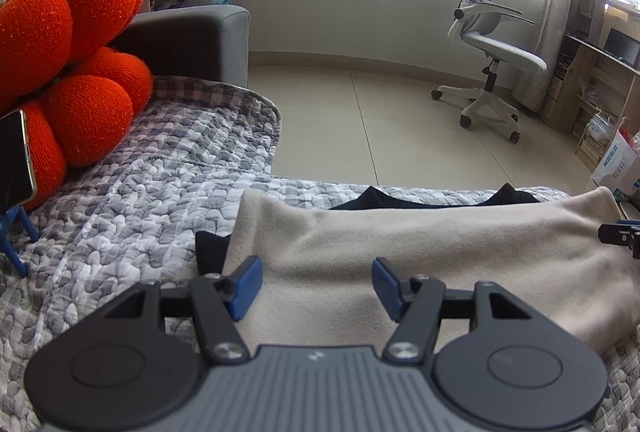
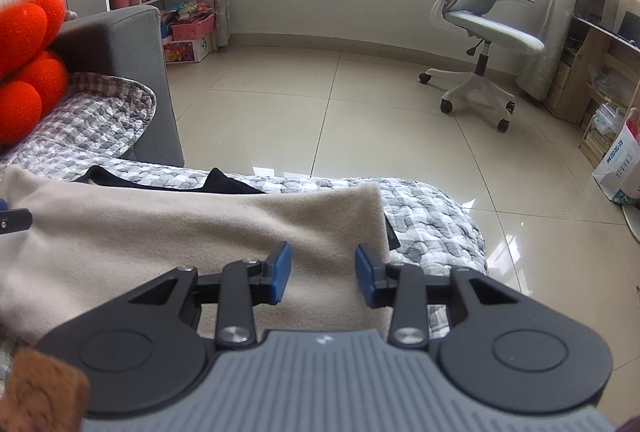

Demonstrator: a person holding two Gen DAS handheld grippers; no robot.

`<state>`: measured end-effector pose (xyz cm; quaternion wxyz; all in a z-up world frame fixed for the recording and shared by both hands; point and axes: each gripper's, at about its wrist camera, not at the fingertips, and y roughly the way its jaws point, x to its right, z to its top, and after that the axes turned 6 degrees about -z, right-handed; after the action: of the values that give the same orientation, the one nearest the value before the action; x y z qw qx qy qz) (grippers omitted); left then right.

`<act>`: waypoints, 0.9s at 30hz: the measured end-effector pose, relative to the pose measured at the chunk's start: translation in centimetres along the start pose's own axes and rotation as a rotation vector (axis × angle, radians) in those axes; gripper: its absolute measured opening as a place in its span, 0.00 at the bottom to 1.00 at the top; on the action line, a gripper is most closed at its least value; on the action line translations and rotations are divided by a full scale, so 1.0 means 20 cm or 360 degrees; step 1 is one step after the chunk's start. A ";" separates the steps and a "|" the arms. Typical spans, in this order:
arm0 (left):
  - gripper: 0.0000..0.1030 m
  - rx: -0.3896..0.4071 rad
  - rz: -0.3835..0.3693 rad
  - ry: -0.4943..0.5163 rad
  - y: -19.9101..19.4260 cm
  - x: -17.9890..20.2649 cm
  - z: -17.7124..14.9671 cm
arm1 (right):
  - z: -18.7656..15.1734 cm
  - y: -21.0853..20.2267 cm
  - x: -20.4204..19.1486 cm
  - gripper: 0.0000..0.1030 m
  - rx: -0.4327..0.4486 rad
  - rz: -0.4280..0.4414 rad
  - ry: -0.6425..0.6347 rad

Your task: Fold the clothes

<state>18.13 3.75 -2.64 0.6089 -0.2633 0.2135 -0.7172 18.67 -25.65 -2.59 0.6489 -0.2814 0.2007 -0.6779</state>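
Your two tongs both hang over the beige garment point(image 1: 420, 244), one near each end, and neither one is holding anything. Your left gripper point(image 1: 316, 284) has its blue pads spread wide, with soft cloth showing in the gap between them. Your right gripper point(image 2: 322, 274) has a smaller gap, and its pads are not pinching the cloth either. It sits close to the right edge of the garment.

That garment lies flat on the grey checked quilt point(image 1: 160, 159), stretched out sideways in front of you. It looks like it has been folded over at least once, because its far edge is a straight, neat line. You are probably placed at both ends so you can grab two corners at once and fold them together.

Something dark peeks out from under the far edge, a black cloth point(image 1: 376, 197), and a bit more of it shows at the near left. You cannot tell if it is part of the same piece of clothing or a second one underneath.

An orange cushion point(image 1: 80, 71) sits off to the left, well away from the work. A phone point(image 1: 14, 159) leans beside it on a small blue stand.

The near edge of the garment is hidden under the tongs in both views, so you cannot see the corners closest to you.
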 end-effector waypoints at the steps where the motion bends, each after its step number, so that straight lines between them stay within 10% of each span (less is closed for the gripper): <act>1: 0.62 -0.0001 0.0003 0.0012 0.00 0.01 0.00 | 0.00 0.00 -0.01 0.38 0.0002 0.0004 -0.0010; 27: 0.63 -0.0019 0.0025 0.0059 0.01 0.02 -0.01 | 0.00 -0.03 -0.14 0.40 0.0033 0.0171 -0.0155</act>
<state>18.19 3.23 -2.82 0.6087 -0.2519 0.2312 -0.7159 18.17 -22.86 -2.62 0.6962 -0.2962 0.1765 -0.6296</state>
